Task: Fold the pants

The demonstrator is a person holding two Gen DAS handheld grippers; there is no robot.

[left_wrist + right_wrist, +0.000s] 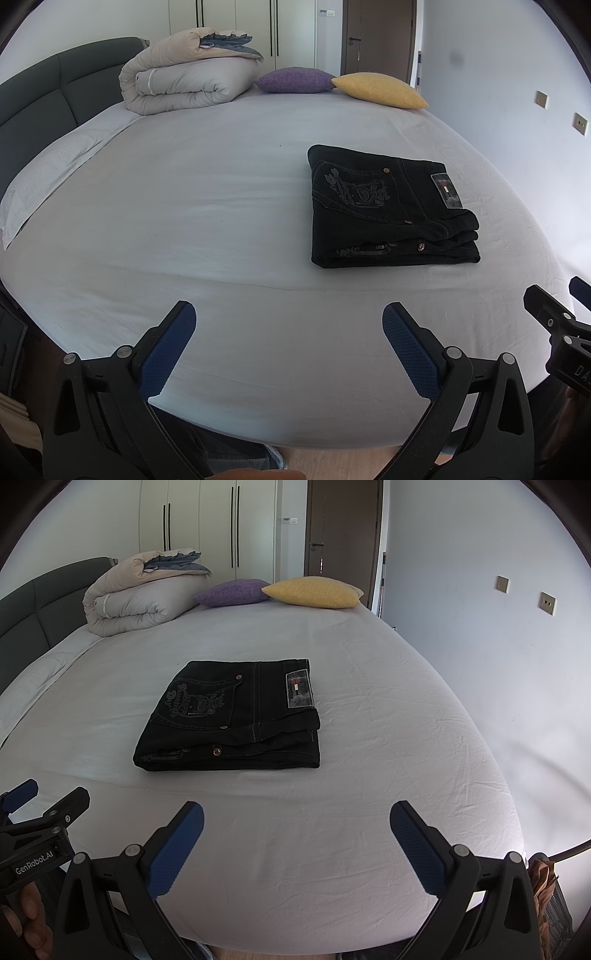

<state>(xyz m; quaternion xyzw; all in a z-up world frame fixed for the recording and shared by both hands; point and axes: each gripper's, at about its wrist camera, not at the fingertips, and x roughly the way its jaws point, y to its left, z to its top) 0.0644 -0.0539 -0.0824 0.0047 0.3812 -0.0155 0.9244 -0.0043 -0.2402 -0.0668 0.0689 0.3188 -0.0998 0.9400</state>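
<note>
Both wrist views look low across the white-sheeted bed (221, 221) from its near edge, side by side, sharing the folded black denim pants (236, 716).

A white-sheeted bed (369, 738) spreads ahead of the gripper. At its far left lies a rolled beige duvet (136, 598), against a dark grey headboard (33, 605). A purple cushion (231, 592) and a yellow cushion (314, 592) touch at the far edge, straight ahead. Beyond stand white wardrobe doors (207, 524) and a brown door (343, 528); two switch plates (546, 603) sit on the right wall.
</note>
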